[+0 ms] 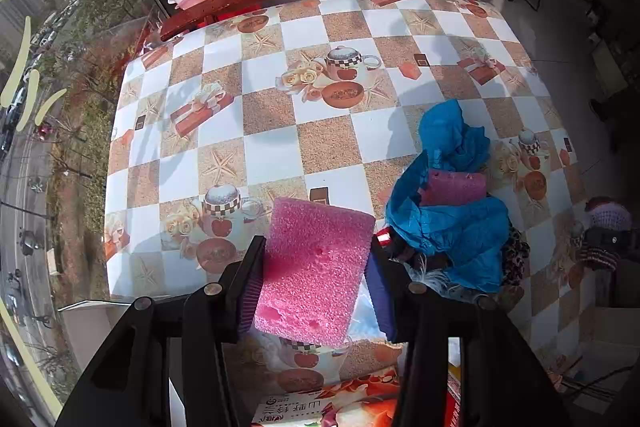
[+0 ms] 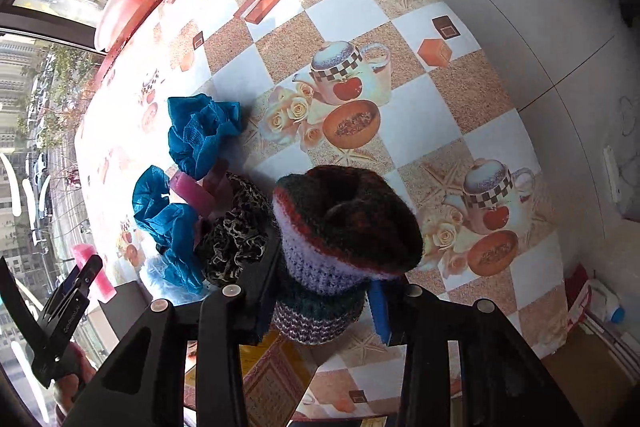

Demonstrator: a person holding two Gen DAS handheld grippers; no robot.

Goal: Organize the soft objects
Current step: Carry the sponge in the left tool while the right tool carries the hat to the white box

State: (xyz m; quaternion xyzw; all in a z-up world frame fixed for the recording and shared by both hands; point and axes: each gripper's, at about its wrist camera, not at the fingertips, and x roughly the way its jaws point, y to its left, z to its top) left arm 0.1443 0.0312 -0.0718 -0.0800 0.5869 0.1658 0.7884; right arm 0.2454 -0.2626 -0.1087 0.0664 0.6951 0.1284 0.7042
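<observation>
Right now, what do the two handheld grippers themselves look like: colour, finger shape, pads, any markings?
Both are black plastic. The left gripper has flat, angular black fingers lined with ribbed purple-blue pads, and round silver-capped bolts on its linkage arms. The right gripper is built the same, with a brighter blue pad on one finger. In the right wrist view the left gripper's side carries small pale lettering, too small to read.

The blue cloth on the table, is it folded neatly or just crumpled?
Crumpled. The blue cloth lies bunched in loose, irregular folds on the table, partly wrapped around a pink sponge.
</observation>
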